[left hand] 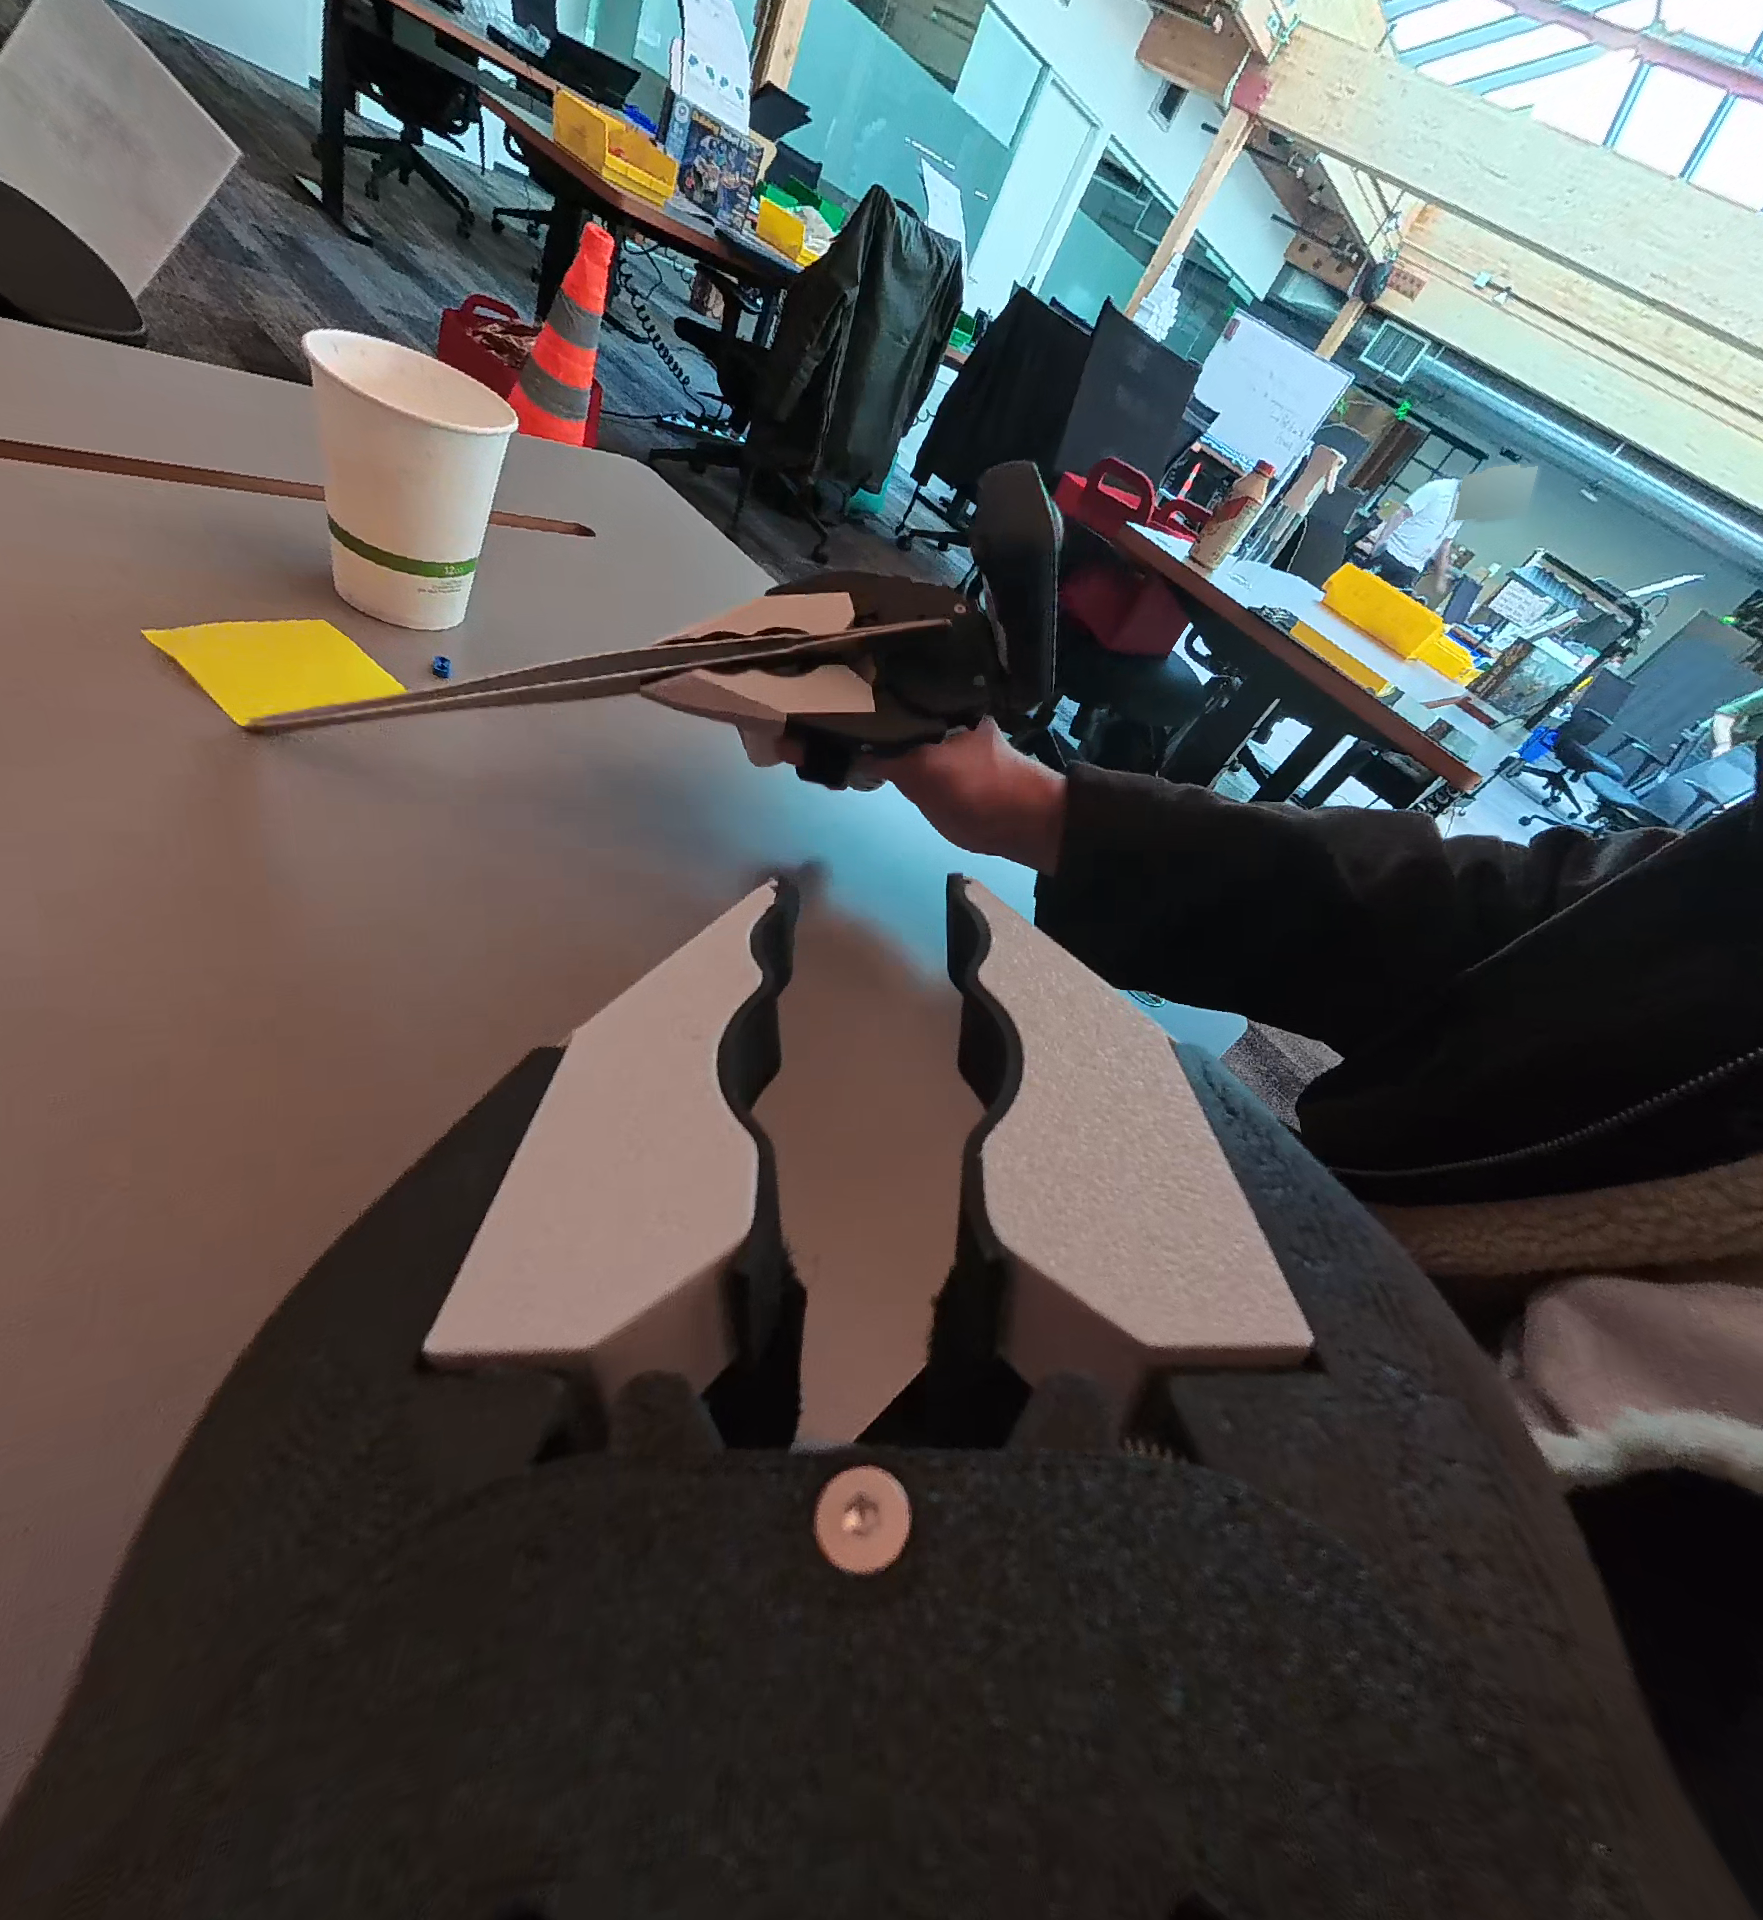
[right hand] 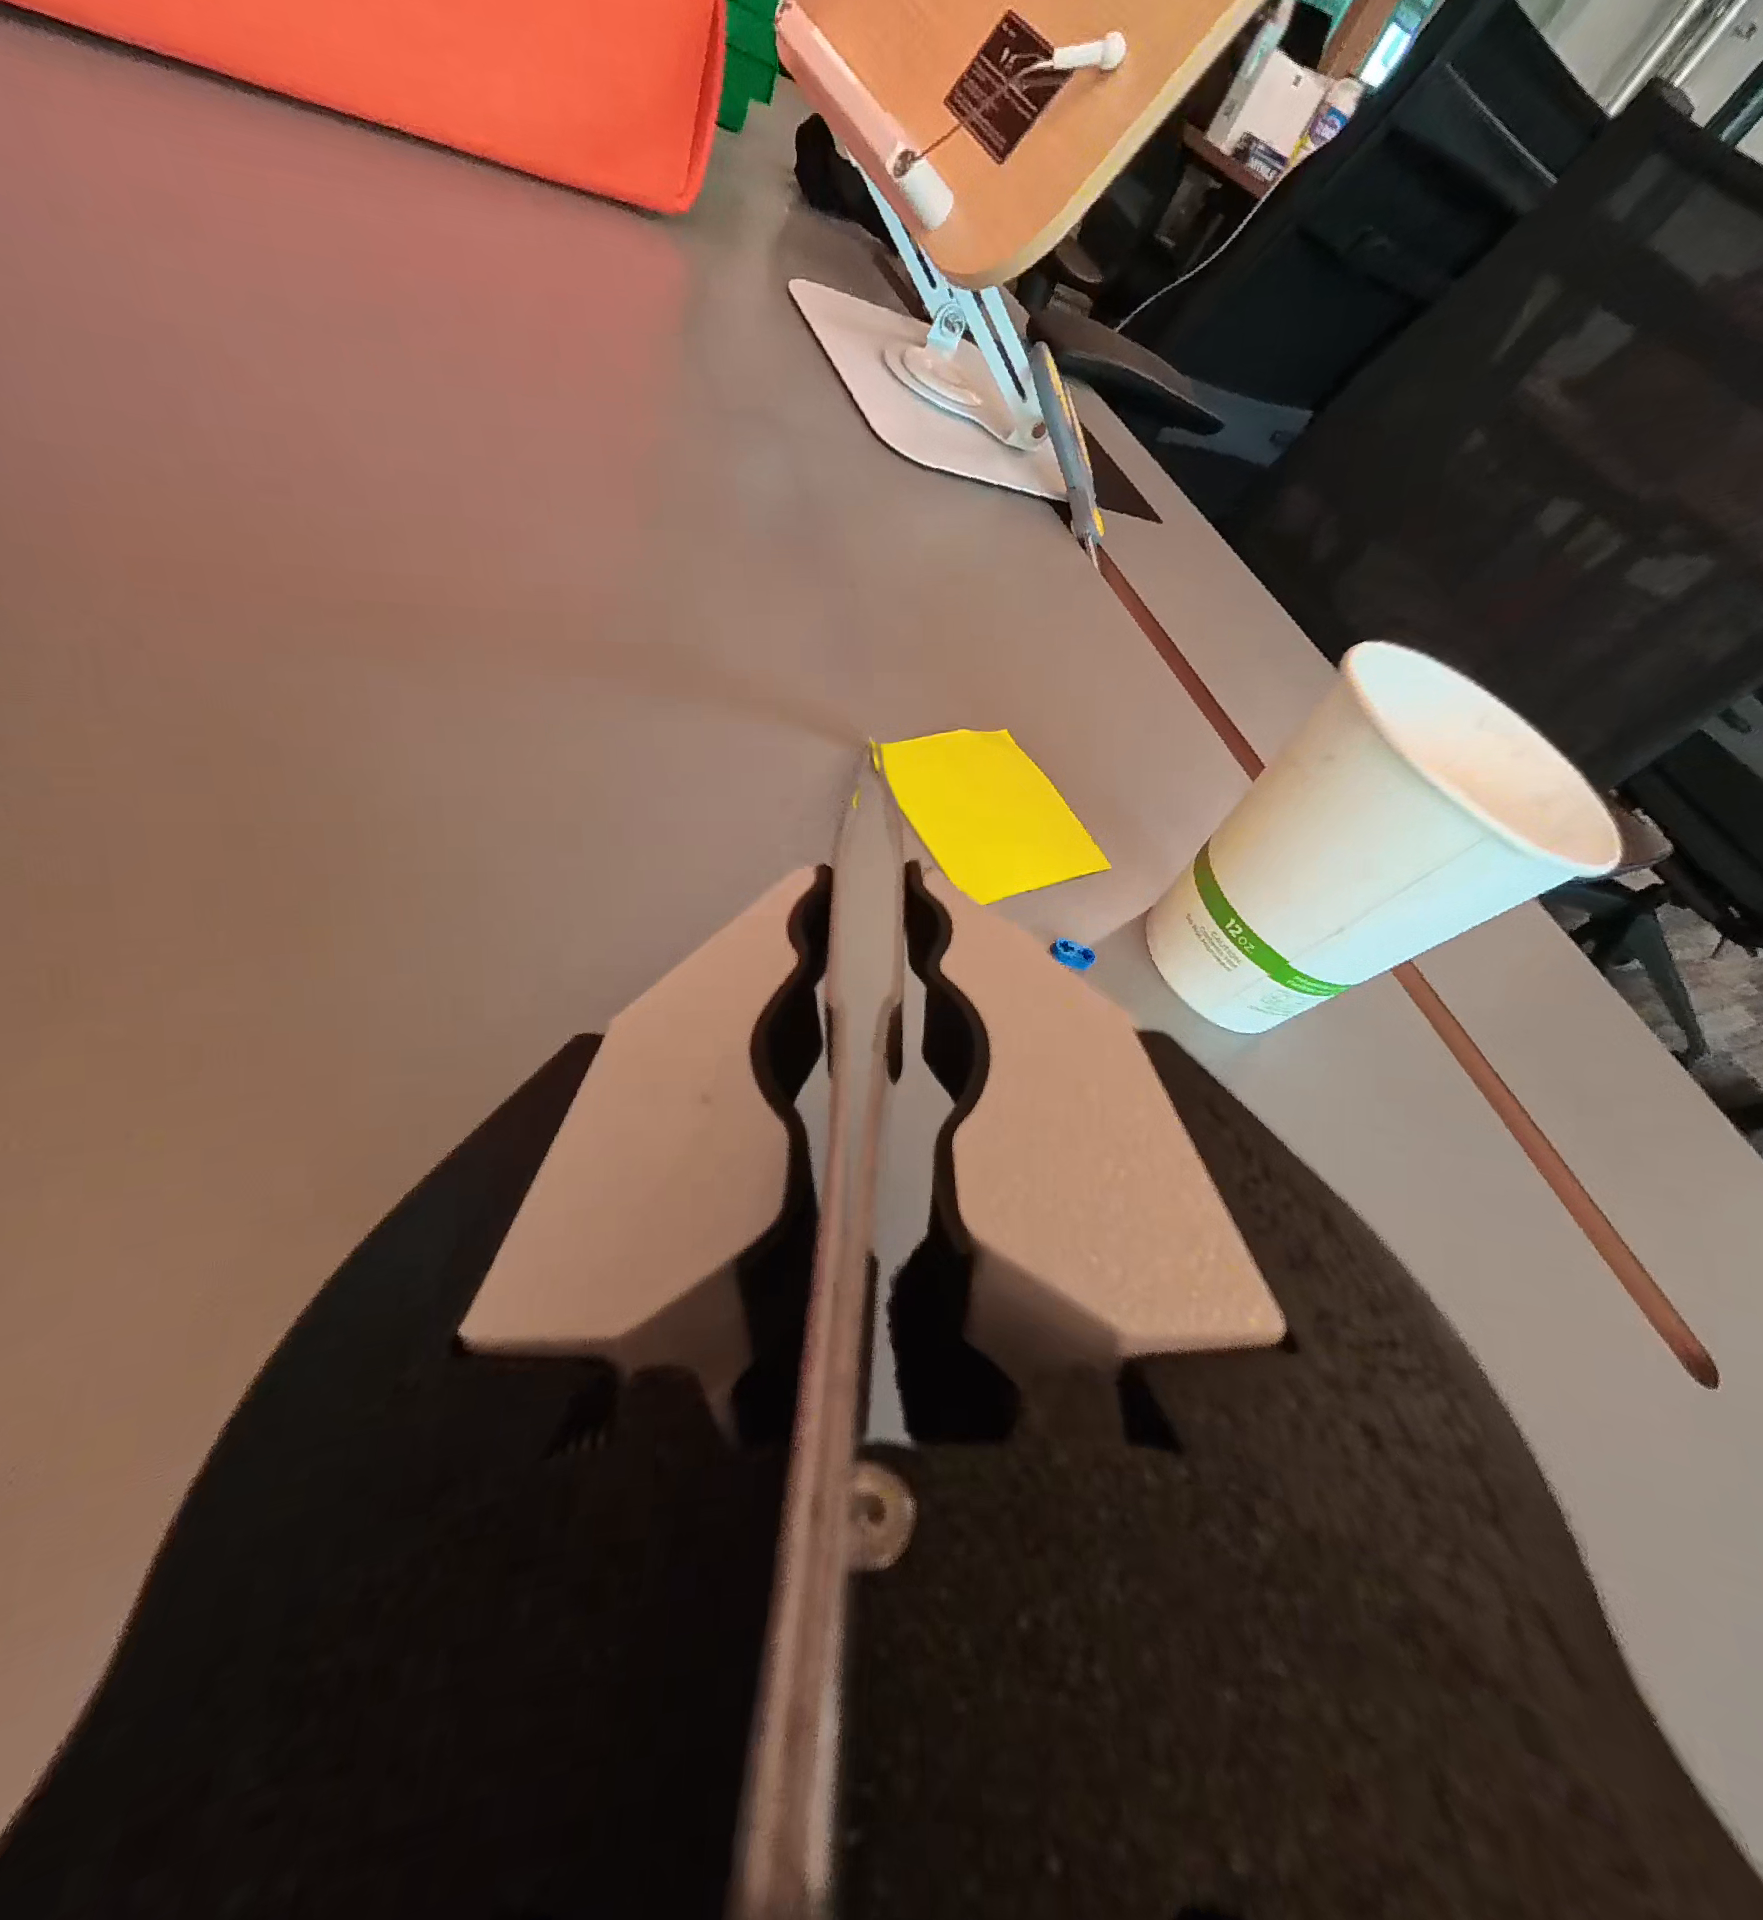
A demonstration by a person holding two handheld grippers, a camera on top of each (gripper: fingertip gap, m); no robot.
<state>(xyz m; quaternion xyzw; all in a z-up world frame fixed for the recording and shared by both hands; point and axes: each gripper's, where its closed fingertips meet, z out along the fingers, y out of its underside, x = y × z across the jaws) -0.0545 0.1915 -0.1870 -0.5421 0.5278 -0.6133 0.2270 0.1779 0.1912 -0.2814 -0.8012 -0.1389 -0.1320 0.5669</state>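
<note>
My right gripper [right hand: 861, 878] is shut on long metal tweezers [right hand: 856, 1091]; it also shows in the left wrist view [left hand: 664, 665], held by a hand in a dark sleeve. The tweezers [left hand: 461, 691] reach across the grey table [left hand: 233, 987], and their tips touch the near corner of a yellow paper square [left hand: 269, 665], also in the right wrist view [right hand: 986, 816]. A small blue bead [right hand: 1071, 952] lies between the paper and a white paper cup with a green band [right hand: 1365, 842]. My left gripper [left hand: 866, 883] is open and empty, low over the table.
A wooden tilted stand on a white base [right hand: 944, 384] and an orange block [right hand: 389, 83] sit at the table's far side. A brown slot [right hand: 1428, 1008] runs along the table behind the cup. Beyond the edge are an orange cone [left hand: 565, 343], chairs and desks. Across from one pair of fingers to the other is roughly 25 cm.
</note>
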